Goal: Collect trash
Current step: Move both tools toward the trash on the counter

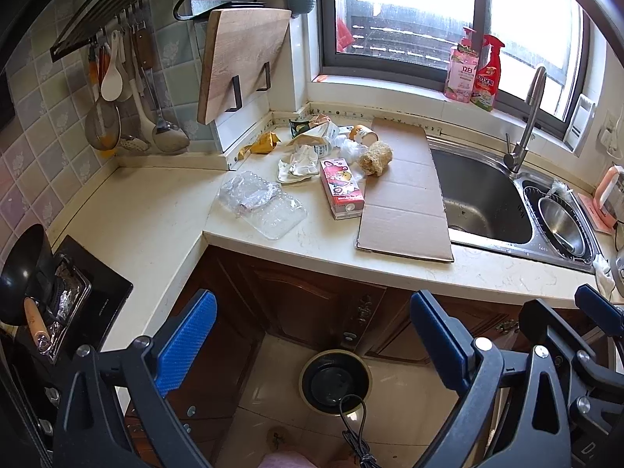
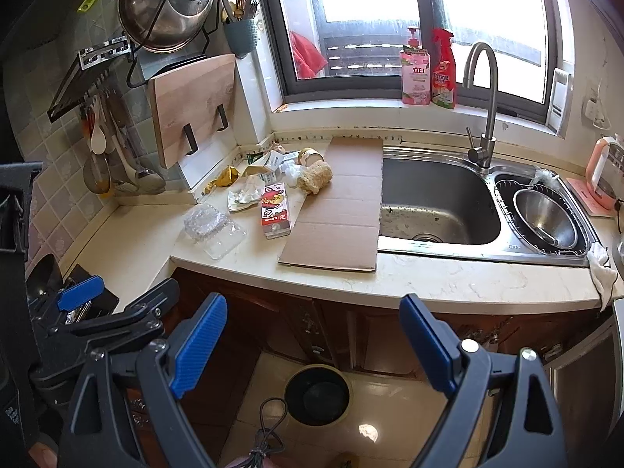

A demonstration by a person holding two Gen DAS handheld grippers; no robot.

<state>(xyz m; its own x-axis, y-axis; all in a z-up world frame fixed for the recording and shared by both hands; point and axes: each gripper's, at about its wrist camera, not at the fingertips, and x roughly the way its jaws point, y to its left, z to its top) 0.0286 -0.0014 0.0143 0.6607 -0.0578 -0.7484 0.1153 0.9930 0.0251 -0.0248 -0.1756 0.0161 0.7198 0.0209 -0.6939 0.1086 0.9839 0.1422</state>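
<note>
Trash lies on the counter corner: a red drink carton (image 1: 342,189) (image 2: 275,210), a clear plastic clamshell (image 1: 260,204) (image 2: 212,230), crumpled white wrappers (image 1: 299,163) (image 2: 245,195), a yellow wrapper (image 1: 264,143) (image 2: 226,176), a loofah chunk (image 1: 375,159) (image 2: 315,176) and a flat cardboard sheet (image 1: 405,195) (image 2: 339,206). A dark round bin (image 1: 334,382) (image 2: 316,394) stands on the floor below. My left gripper (image 1: 312,343) is open and empty, held in front of the cabinets. My right gripper (image 2: 312,347) is open and empty, beside it.
A steel sink (image 2: 436,202) with a tap (image 2: 483,117) sits right of the cardboard. A bowl in a rack (image 2: 546,222) is further right. A stove with a wok (image 1: 27,273) is at the left. A cutting board (image 1: 238,62) leans at the back.
</note>
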